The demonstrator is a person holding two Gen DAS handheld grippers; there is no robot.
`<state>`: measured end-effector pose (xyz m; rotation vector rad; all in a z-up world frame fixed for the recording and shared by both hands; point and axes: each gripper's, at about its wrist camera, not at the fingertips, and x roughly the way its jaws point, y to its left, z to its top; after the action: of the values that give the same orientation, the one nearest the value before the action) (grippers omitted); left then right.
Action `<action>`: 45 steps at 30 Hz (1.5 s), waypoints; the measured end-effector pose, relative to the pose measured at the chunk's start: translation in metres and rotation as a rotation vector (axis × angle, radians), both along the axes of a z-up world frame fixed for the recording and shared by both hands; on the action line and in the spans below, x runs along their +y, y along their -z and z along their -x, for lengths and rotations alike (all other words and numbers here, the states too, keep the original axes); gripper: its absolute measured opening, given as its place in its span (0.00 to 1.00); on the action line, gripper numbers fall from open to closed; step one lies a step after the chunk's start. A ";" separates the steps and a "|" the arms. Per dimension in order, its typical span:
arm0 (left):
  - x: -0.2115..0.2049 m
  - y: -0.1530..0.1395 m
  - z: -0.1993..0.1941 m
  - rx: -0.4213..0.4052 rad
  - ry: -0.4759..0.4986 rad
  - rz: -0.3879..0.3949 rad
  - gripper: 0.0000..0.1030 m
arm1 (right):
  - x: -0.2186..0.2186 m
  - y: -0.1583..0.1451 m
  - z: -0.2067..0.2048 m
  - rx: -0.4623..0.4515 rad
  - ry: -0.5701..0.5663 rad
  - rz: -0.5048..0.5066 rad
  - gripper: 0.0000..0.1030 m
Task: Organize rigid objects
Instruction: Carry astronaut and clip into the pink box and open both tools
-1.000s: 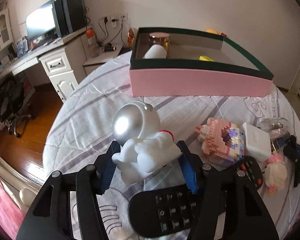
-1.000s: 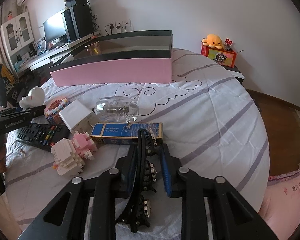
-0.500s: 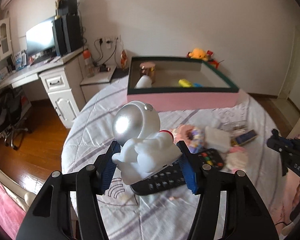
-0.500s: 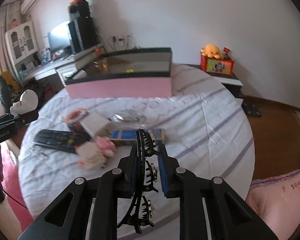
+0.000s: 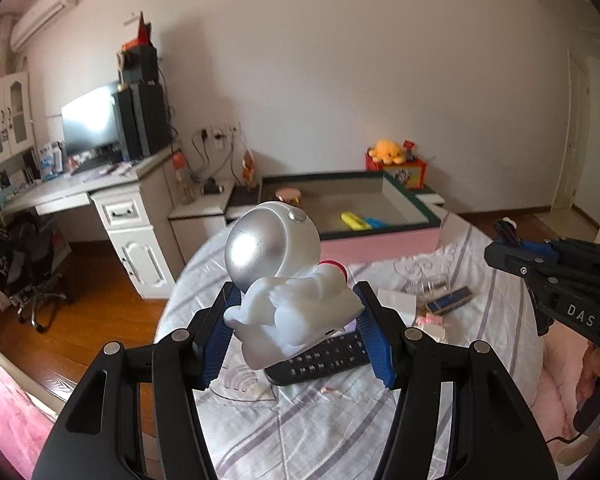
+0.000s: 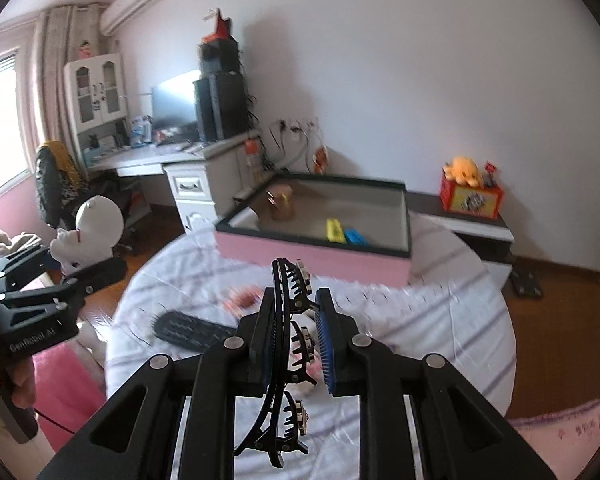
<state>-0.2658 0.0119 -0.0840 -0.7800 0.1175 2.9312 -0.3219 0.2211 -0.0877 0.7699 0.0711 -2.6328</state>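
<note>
The left gripper (image 5: 296,322) has its blue-padded jaws clenched on a white astronaut figurine with a silver helmet (image 5: 284,280), held in the air above the round worktop covered in a white cloth with grey stripes (image 5: 496,312). The right gripper (image 6: 296,336) grasps a black toothed hair clip with gold studs (image 6: 290,352) between nearly closed jaws, also clear of the cloth.

At the worktop's far edge sits an open pink box with a dark green rim (image 6: 316,254); inside it lie a yellow block (image 6: 333,230) touching a blue block (image 6: 356,237), and a copper-coloured jar (image 6: 281,202) stands well apart from them. On the cloth rest a black remote control (image 5: 320,358), a white square box (image 5: 396,302) and a dark blue flat packet (image 5: 450,300) near it.
</note>
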 end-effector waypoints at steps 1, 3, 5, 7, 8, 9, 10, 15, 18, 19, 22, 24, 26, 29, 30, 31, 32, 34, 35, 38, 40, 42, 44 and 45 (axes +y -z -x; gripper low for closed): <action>-0.002 -0.005 -0.003 0.015 -0.008 -0.003 0.57 | -0.005 -0.006 -0.001 0.012 -0.012 0.001 0.18; -0.005 -0.013 -0.008 0.034 -0.013 0.002 0.57 | -0.010 -0.012 -0.003 0.032 -0.023 0.000 0.18; -0.007 -0.021 -0.011 0.058 -0.025 0.006 0.57 | -0.016 -0.020 -0.004 0.050 -0.039 -0.005 0.18; -0.011 -0.027 -0.012 0.077 -0.036 0.005 0.57 | -0.021 -0.026 -0.004 0.064 -0.052 -0.010 0.18; -0.012 -0.030 -0.011 0.083 -0.041 0.008 0.57 | -0.022 -0.027 -0.003 0.068 -0.057 -0.012 0.18; -0.013 -0.032 -0.010 0.090 -0.047 0.012 0.57 | -0.024 -0.029 -0.003 0.074 -0.061 -0.014 0.18; -0.014 -0.034 -0.009 0.096 -0.052 0.017 0.57 | -0.026 -0.031 0.000 0.076 -0.067 -0.018 0.18; -0.011 -0.041 0.009 0.105 -0.060 0.034 0.57 | -0.029 -0.033 0.015 0.079 -0.081 -0.031 0.18; -0.005 -0.042 0.030 0.096 -0.048 0.043 0.57 | -0.027 -0.032 0.029 0.072 -0.079 -0.037 0.18; -0.001 -0.041 0.037 0.095 -0.042 0.043 0.57 | -0.026 -0.031 0.033 0.068 -0.078 -0.038 0.18; 0.009 -0.040 0.066 0.071 -0.011 0.045 0.57 | -0.026 -0.030 0.055 0.056 -0.076 -0.050 0.18; 0.017 -0.037 0.088 0.045 0.018 0.043 0.57 | -0.026 -0.029 0.070 0.048 -0.076 -0.062 0.18; 0.026 -0.035 0.114 0.026 0.039 0.057 0.57 | -0.026 -0.028 0.089 0.032 -0.077 -0.073 0.18; 0.040 -0.028 0.152 -0.022 0.072 0.055 0.57 | -0.025 -0.023 0.121 0.006 -0.069 -0.093 0.18; 0.044 -0.025 0.165 -0.043 0.082 0.054 0.57 | -0.025 -0.020 0.133 -0.005 -0.064 -0.099 0.18; 0.048 -0.022 0.177 -0.063 0.083 0.062 0.57 | -0.024 -0.017 0.145 -0.016 -0.060 -0.107 0.18; 0.053 -0.019 0.187 -0.073 0.084 0.075 0.57 | -0.024 -0.014 0.152 -0.029 -0.059 -0.115 0.18; 0.059 -0.007 0.215 -0.114 0.087 0.083 0.57 | -0.023 -0.006 0.176 -0.058 -0.051 -0.127 0.18; 0.063 0.000 0.225 -0.134 0.086 0.090 0.57 | -0.023 -0.002 0.185 -0.074 -0.052 -0.133 0.18; 0.067 0.023 0.255 -0.195 0.078 0.098 0.57 | -0.021 0.015 0.213 -0.118 -0.041 -0.155 0.18; 0.071 0.039 0.271 -0.239 0.080 0.101 0.57 | -0.019 0.028 0.230 -0.141 -0.028 -0.174 0.18; 0.076 0.054 0.281 -0.276 0.082 0.108 0.57 | -0.017 0.041 0.243 -0.176 -0.017 -0.198 0.18; 0.081 0.067 0.287 -0.301 0.074 0.122 0.57 | -0.015 0.052 0.252 -0.186 0.003 -0.233 0.18; 0.083 0.072 0.289 -0.312 0.073 0.131 0.57 | -0.014 0.059 0.257 -0.204 0.012 -0.251 0.18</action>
<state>-0.5546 0.0947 -0.1557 -1.2120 0.3058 2.7142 -0.5792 0.2067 -0.1466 1.1204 0.3457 -2.5701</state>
